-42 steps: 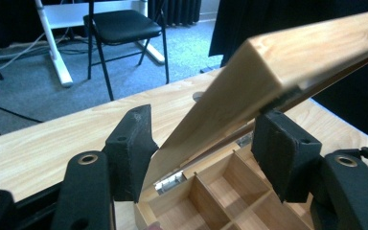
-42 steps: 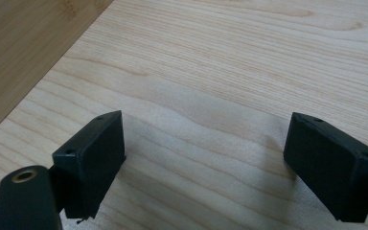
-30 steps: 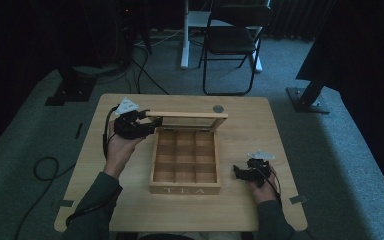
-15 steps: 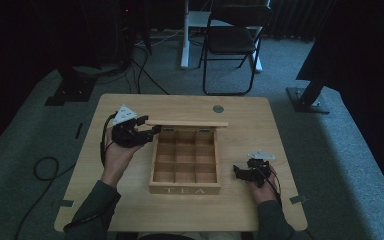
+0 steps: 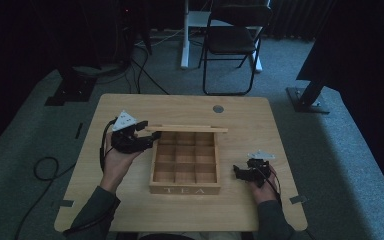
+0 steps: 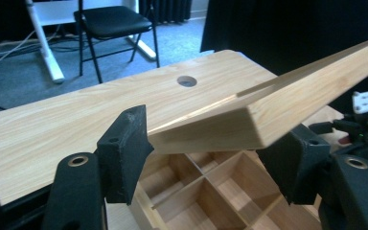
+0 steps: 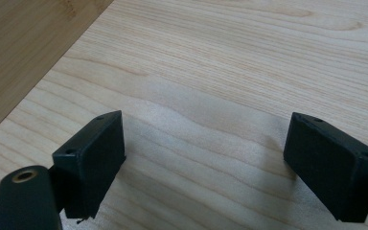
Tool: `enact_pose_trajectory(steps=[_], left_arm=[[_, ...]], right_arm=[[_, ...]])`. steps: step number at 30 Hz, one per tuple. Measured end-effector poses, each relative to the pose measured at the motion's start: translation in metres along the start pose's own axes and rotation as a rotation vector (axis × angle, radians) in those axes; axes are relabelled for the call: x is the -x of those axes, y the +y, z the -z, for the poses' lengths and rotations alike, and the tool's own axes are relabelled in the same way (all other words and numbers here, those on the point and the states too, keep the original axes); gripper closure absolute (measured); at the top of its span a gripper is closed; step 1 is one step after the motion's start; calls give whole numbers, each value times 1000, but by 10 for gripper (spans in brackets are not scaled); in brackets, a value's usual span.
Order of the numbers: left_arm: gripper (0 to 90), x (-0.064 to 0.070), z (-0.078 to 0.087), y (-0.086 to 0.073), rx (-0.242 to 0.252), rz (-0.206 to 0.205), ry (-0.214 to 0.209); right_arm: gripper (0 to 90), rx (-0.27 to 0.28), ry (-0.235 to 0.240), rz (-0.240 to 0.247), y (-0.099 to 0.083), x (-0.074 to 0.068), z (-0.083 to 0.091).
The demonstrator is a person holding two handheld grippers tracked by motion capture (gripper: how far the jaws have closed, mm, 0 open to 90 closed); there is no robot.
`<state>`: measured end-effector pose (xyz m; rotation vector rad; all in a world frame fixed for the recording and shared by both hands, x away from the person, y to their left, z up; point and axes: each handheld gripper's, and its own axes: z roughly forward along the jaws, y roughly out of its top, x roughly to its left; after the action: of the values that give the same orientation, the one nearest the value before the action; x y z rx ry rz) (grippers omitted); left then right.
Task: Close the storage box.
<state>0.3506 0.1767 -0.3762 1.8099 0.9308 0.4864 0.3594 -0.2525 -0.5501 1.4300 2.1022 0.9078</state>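
Two grippers were in play, each doing a different job. Left gripper [image 6: 206,158] had its jaws spread wide around the near corner of the lid [image 6: 287,91], one pad on each side; whether either pad actually touched the wood could not be told, so it read as bracketing the lid, not clamping it. Lid stood tilted up on its hinge over the tea box [image 5: 185,162], probably held so by that gripper, which left the nine compartments exposed; all of them looked empty. Right gripper [image 5: 247,172] sat low to the right of the box, apart from it, jaws wide with nothing between them but bare table [image 7: 230,62], likely parked out of the lid's swing. Box sat mid-table, label side toward the person.
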Motion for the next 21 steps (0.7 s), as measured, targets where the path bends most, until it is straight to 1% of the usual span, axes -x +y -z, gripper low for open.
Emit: enact_pose_trajectory(steps=[2,5,14,21], left_arm=[[352,2,1,-1,1,-11,-4],[349,4,2,-3,-2,-17,-8],[342,8,4,-12,-19,-20,-12],[337,13,6,-16,-29,-20,-3]], right_arm=[[138,0,0,-1,0,0,0],[137,0,0,-1,0,0,0],[137,2,0,1,0,0,0],[138,2,-1,0,0,0,0]])
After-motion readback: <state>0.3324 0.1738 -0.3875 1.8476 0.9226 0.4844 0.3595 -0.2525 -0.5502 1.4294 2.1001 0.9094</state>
